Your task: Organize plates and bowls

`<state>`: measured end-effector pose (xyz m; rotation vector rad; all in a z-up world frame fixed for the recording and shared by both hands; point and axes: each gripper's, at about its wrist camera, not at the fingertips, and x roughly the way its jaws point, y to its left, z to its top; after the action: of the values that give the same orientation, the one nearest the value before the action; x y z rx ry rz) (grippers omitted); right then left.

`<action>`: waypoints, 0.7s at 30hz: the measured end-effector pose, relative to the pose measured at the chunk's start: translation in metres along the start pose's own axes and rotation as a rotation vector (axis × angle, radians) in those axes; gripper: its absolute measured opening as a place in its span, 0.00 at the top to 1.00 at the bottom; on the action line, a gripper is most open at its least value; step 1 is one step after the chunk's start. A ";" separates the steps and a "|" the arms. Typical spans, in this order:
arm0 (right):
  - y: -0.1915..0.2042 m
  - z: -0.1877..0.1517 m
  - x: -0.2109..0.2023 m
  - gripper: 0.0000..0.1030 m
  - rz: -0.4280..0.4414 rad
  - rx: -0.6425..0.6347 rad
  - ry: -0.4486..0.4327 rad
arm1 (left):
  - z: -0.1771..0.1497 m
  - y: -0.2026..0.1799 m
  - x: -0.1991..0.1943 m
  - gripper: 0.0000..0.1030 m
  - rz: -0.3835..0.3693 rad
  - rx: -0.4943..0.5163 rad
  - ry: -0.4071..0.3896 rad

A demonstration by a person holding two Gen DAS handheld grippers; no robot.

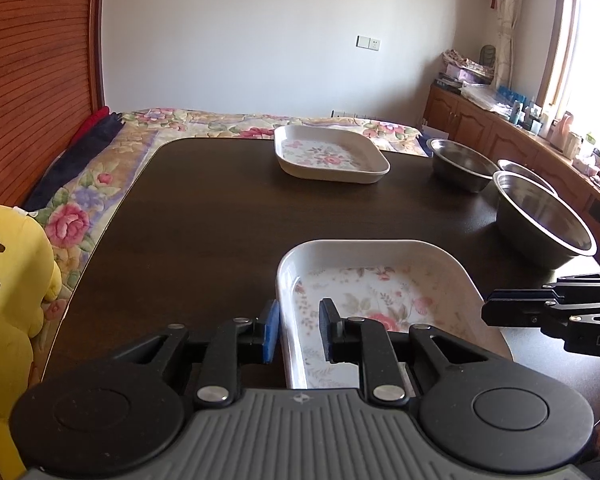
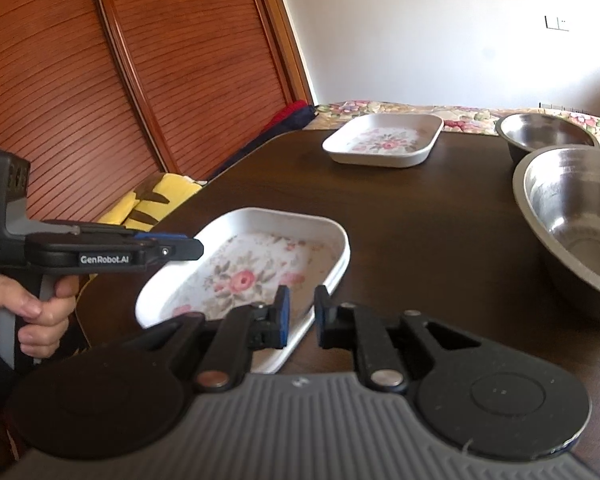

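A dark brown wooden table (image 1: 204,216) with rounded corners stands against a bed covered by a floral quilt (image 1: 100,184). A reddish slatted wooden wardrobe door (image 2: 100,80) rises on the left, with a yellow striped plush toy (image 1: 8,280) beside it. The far wall (image 1: 260,40) is plain white and carries a switch plate (image 1: 368,43). On the right, cluttered wooden cabinets (image 1: 480,128) run below a bright window (image 1: 596,60) with a patterned curtain (image 1: 508,20).

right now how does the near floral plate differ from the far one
The near plate sits at the table's front edge with both tongs, left and right, open astride its rim; the far plate sits untouched near the back edge. The near one lies beside the closest steel bowl; the far one stands apart. Both are white, squarish, floral and empty.
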<state>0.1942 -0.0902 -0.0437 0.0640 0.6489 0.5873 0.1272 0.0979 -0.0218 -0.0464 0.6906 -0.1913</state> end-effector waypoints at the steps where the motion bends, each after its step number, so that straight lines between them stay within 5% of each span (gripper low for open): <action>1: 0.001 0.000 -0.001 0.85 -0.003 -0.007 -0.006 | 0.000 0.000 0.000 0.79 0.000 0.001 -0.001; 21: -0.005 0.010 -0.003 0.85 -0.040 -0.023 -0.049 | 0.009 -0.007 -0.001 0.65 0.010 0.041 -0.033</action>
<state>0.2006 -0.0944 -0.0357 0.0440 0.5941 0.5531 0.1315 0.0907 -0.0134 -0.0071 0.6535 -0.1942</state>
